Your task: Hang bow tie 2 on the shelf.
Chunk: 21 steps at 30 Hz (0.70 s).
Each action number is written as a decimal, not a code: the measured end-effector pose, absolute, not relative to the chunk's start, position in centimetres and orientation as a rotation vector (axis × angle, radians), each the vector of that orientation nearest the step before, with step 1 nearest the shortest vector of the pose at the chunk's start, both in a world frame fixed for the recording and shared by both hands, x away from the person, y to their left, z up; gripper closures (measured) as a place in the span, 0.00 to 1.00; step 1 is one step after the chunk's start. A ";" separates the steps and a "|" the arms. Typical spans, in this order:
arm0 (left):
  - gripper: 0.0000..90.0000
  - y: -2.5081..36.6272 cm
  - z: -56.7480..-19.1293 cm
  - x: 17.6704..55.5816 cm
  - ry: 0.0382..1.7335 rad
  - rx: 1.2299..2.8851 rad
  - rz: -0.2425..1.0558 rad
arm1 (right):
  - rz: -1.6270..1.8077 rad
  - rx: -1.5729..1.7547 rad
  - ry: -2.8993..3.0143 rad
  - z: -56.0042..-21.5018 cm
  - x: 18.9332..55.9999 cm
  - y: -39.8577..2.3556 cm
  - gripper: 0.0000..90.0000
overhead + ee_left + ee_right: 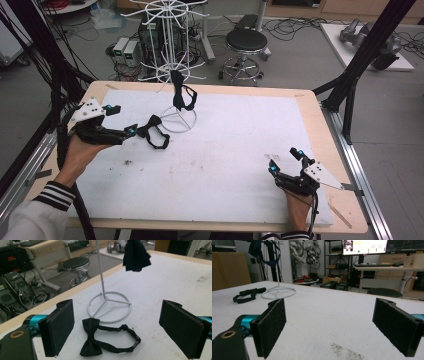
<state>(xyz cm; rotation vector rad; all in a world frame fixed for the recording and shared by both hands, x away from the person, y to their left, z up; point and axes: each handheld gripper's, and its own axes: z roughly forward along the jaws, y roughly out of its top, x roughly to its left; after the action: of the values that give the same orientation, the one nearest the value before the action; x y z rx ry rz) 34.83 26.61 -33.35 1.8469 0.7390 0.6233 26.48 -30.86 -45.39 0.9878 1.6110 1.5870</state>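
A black bow tie with its strap lies flat on the white mat, left of the stand's ring base. In the left gripper view that bow tie lies just ahead of the wide-apart jaws. My left gripper is open, close beside it at the left. A second dark bow tie hangs from the white wire stand; its cloth dangles above the ring base. My right gripper rests open near the front right of the mat, holding nothing. The right gripper view has the lying bow tie far off.
The white mat covers a wooden table. A stool, cables and computer boxes sit on the floor behind. Black frame posts stand at the table's left and right sides. A dirt smudge marks the mat near the right gripper.
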 end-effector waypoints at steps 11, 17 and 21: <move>0.15 26.7 -34.8 37.4 0.777 1.953 0.601 | 1.578 0.982 1.615 -45.4 26.5 -30.8 0.12; 0.15 26.7 -35.3 38.5 0.800 1.992 0.597 | 1.578 0.979 1.615 -45.4 26.5 -30.8 0.12; 0.15 26.6 -35.6 39.1 0.817 2.014 0.591 | 1.576 0.969 1.616 -45.4 26.6 -30.8 0.12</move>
<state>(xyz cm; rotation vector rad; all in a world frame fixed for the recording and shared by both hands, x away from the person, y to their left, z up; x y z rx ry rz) 39.15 26.63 -35.64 2.0145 0.8174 0.5907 26.55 -30.84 -45.38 0.9692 1.6165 1.5763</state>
